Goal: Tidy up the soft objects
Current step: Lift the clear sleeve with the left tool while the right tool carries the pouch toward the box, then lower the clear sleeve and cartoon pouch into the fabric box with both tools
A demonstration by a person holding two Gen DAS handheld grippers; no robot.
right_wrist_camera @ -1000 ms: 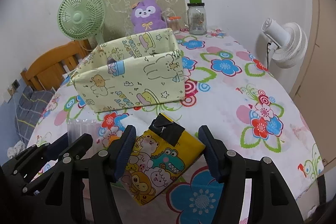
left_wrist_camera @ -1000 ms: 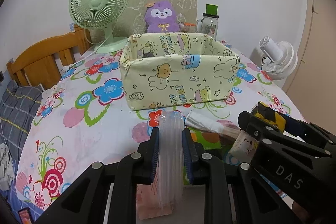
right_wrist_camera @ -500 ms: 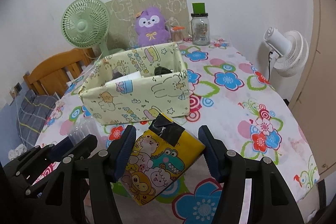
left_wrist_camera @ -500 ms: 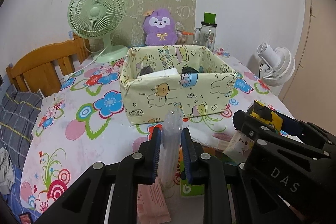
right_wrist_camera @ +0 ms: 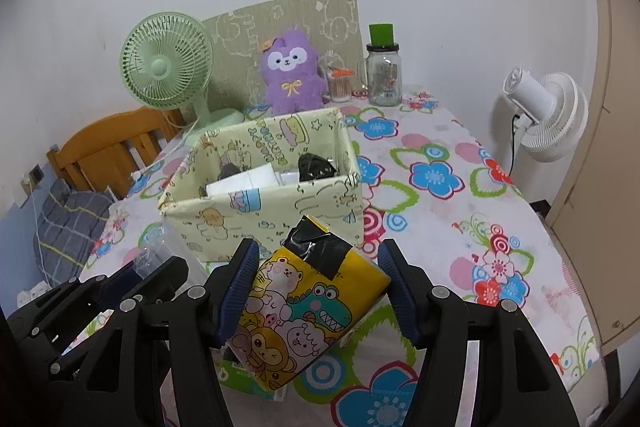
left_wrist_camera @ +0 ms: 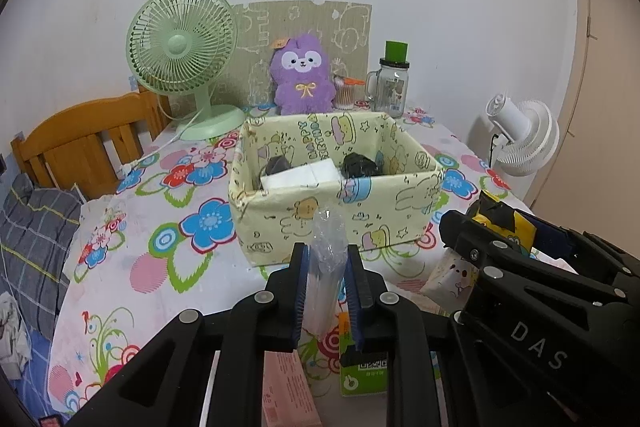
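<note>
My left gripper (left_wrist_camera: 327, 269) is shut on a clear plastic pack (left_wrist_camera: 326, 267) and holds it above the table, in front of the yellow cartoon fabric box (left_wrist_camera: 340, 205). My right gripper (right_wrist_camera: 318, 275) is shut on a yellow cartoon tissue pack (right_wrist_camera: 308, 311) with black tape on top, lifted in front of the same box (right_wrist_camera: 272, 215). The box holds a white packet (left_wrist_camera: 302, 175) and two dark bundles (left_wrist_camera: 360, 165). The right gripper also shows in the left wrist view (left_wrist_camera: 500, 227).
A purple plush (left_wrist_camera: 302, 75), a green fan (left_wrist_camera: 182, 51), a glass jar (left_wrist_camera: 390, 85) and cardboard stand behind the box. A white fan (left_wrist_camera: 520, 137) stands at the right. A pink pack (left_wrist_camera: 288, 387) and a green pack (left_wrist_camera: 364, 367) lie below my left gripper. A wooden chair (left_wrist_camera: 80, 143) stands left.
Both grippers have risen with their packs, so I now see down into the box. Both stay shut on what they hold.
</note>
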